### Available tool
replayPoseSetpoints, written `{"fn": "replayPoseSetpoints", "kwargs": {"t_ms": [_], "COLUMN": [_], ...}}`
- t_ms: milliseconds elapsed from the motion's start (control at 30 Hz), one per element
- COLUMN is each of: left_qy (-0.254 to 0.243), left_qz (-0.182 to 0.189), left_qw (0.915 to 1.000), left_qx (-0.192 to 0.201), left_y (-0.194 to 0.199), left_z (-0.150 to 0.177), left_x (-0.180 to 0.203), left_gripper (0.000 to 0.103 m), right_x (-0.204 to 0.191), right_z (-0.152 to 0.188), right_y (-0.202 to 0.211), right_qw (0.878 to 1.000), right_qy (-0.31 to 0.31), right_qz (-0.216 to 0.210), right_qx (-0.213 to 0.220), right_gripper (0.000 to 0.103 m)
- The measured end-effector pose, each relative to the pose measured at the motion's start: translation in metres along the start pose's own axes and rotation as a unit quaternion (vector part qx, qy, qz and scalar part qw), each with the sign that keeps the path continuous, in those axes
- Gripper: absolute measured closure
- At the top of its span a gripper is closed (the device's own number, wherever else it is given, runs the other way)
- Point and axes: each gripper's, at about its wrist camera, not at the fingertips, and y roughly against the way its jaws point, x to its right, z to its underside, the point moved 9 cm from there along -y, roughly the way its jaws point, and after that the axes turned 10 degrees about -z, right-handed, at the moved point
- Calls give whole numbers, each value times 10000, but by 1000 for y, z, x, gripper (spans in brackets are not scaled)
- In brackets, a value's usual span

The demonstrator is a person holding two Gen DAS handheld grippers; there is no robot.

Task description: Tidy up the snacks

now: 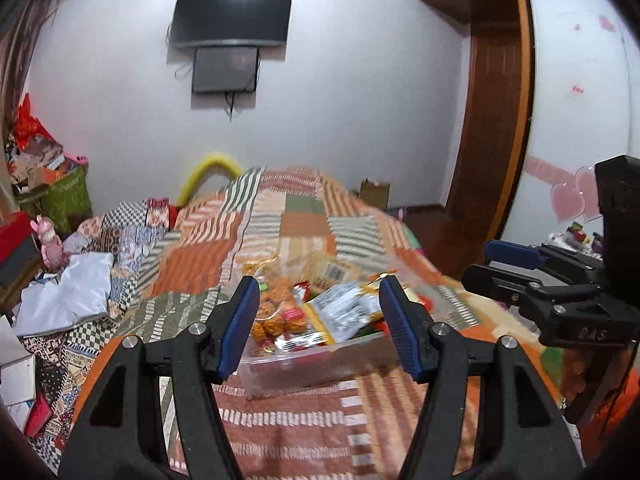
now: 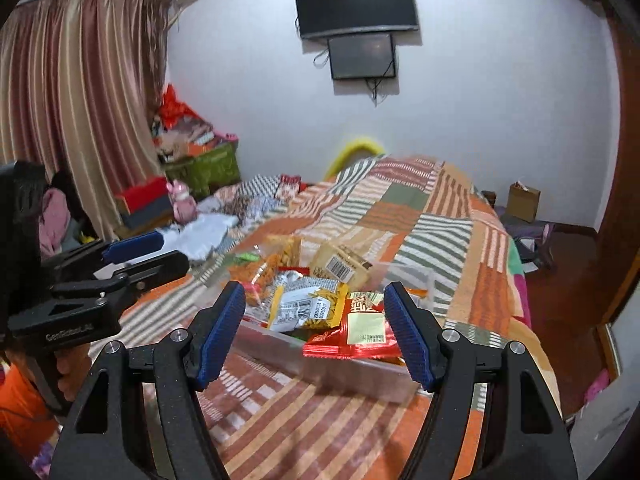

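Both grippers, left gripper [image 1: 316,326] and right gripper [image 2: 314,334], are hovering with jaws spread, empty. Snack packets [image 2: 308,308] are lying mid-frame in the clear bin [image 2: 352,376] on the bed [image 2: 436,216]; light, crinkly, slippery, best pinched by edges.

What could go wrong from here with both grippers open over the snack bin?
1. The red packet overhangs the near wall of the clear bin; a nudge could tip it onto the bedspread.
2. The bin is heaped, so adding more may spill packets.
3. The left gripper and right gripper hover close together and could collide.
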Motion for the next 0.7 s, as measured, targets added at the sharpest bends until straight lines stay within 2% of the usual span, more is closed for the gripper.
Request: {"fn": "replayPoseSetpoints", "kwargs": {"t_ms": [167,233,300,467,700], "left_qy": [11,47,100,155,204], "left_qz": [-35,-45,-69,-253,-348], "left_qw": [9993,9990,9986,9969,9960], "left_qx": [359,448,515,728,795], "left_y": [40,52,63,81,87], "left_z": [-5,-6,-6,-7,-3], "left_x": [8,9,9,5,1], "left_gripper": [31,27,19,6,2], "right_x": [-13,-20,-25,-36,-38], "right_z": [-5,-6,-7,-5,-2], "right_y": [33,45,55,71,72], "right_qw": [9994,9988,9980,9966,9957], "right_qy": [-5,2,35,167,243], "right_qz": [-51,-53,-28,36,112], "right_qx": [337,492,623,812,882], "right_gripper": [34,28,23,17,10]}}
